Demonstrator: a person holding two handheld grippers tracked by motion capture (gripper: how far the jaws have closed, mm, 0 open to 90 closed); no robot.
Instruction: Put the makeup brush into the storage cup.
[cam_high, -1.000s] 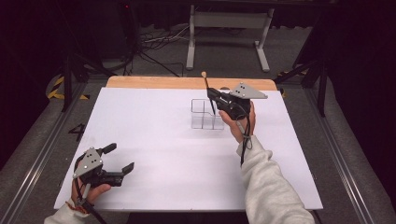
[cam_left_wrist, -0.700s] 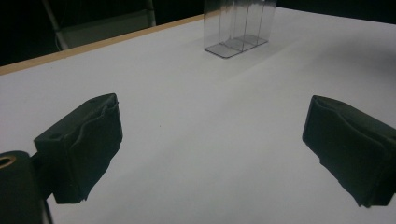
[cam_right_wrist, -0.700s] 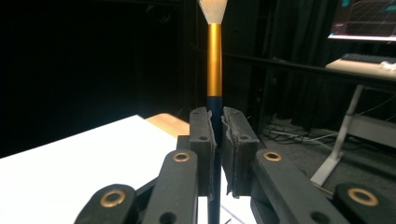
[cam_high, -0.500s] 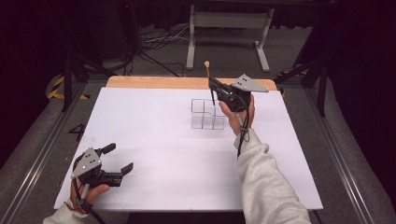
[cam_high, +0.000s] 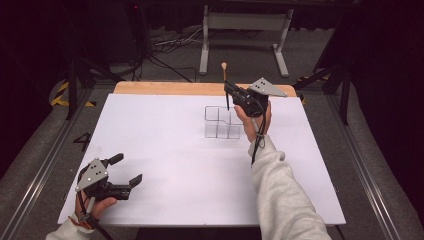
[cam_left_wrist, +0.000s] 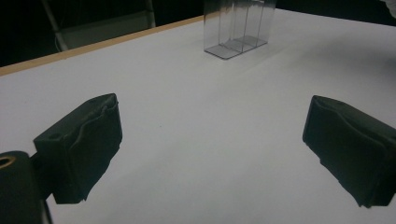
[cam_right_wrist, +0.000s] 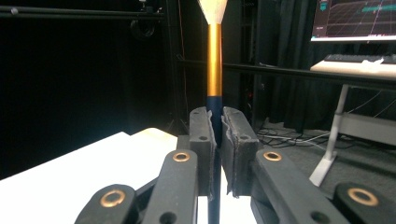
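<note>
Gold-banded brush (cam_right_wrist: 214, 60) sits upright, clamped in our right gripper (cam_high: 230, 93) above the clear organiser (cam_high: 221, 122). We should lower it straight into 1 compartment; our left gripper (cam_high: 126, 170) rests wide open, empty.

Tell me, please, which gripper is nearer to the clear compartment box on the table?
The right gripper. It hovers just above the clear compartment box's far edge, shut on an upright brush. The left gripper sits open near the table's front left corner, well away from the box.

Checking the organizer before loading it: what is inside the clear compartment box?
The clear compartment box looks empty through its walls; the brush is held upright above it in the right gripper.
</note>
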